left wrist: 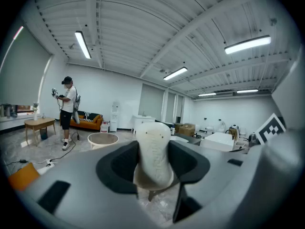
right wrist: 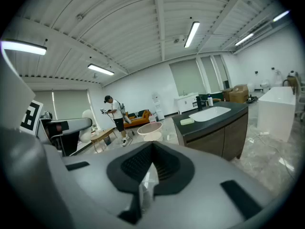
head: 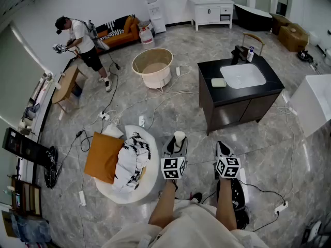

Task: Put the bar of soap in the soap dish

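Note:
My left gripper (head: 178, 142) is shut on a white bar of soap (head: 179, 137), held out in front of my legs over the floor. In the left gripper view the soap (left wrist: 153, 154) stands upright between the dark jaws of that gripper (left wrist: 153, 163). My right gripper (head: 223, 148) is beside it, shut, with nothing in it; its jaws (right wrist: 147, 180) meet. A pale green soap dish (head: 218, 82) lies on the black vanity top, left of the white basin (head: 242, 75), well ahead of both grippers. The right gripper view also shows the soap dish (right wrist: 187, 121).
The black vanity cabinet (head: 232, 105) stands ahead to the right. A round beige tub (head: 152, 66) is ahead left. A white chair with an orange cushion (head: 103, 156) and a patterned cloth sits close on my left. Cables cross the floor. Another person (head: 77, 37) stands far left.

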Motion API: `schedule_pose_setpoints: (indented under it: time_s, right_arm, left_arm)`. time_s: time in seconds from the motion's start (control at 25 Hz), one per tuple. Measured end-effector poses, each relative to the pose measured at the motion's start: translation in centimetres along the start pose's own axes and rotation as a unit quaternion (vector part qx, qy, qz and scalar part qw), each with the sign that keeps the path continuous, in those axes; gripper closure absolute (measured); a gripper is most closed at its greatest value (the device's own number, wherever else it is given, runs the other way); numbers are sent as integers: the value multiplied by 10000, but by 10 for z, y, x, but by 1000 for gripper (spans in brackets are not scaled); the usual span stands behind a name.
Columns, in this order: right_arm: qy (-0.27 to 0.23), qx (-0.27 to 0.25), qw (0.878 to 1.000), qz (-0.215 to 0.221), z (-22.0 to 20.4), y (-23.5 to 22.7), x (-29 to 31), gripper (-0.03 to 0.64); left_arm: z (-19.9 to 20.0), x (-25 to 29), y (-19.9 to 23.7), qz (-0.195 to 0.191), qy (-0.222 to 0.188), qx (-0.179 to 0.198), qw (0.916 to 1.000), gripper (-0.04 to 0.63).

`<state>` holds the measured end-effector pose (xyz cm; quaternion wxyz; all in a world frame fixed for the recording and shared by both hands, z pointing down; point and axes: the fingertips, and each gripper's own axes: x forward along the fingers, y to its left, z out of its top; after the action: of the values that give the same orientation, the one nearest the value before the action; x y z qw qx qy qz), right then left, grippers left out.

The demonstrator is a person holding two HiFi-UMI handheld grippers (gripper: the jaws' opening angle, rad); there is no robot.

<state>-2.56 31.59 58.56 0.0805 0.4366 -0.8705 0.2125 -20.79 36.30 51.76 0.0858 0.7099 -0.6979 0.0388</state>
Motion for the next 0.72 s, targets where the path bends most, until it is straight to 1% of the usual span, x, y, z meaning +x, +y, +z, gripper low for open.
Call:
schedule_pose_setpoints:
  time_s: [0.16, 0.4, 0.48, 0.6, 0.72]
  right_arm:
    - [-48, 111, 9999, -32, 0, -5, -3, 615]
    - [-98, 130, 9998, -114, 0, -15, -6, 615]
    - [-146, 228, 9995, -131, 0, -18, -9, 615]
    - [-137, 378, 9992, -44, -3, -20, -10, 614]
    - [-40, 368, 9993, -1, -9, -22, -11, 614]
  left_arm:
    - [1, 1, -5, -26, 47, 75, 10000, 396]
    - [-1, 6, -16, -132, 74, 113, 9998, 396]
    - [0, 7, -19, -163, 71, 112, 9998, 396]
    - [0, 6, -20, -172, 63, 92, 9998, 396]
    - [-5, 8, -21, -173, 88, 19, 9998, 396]
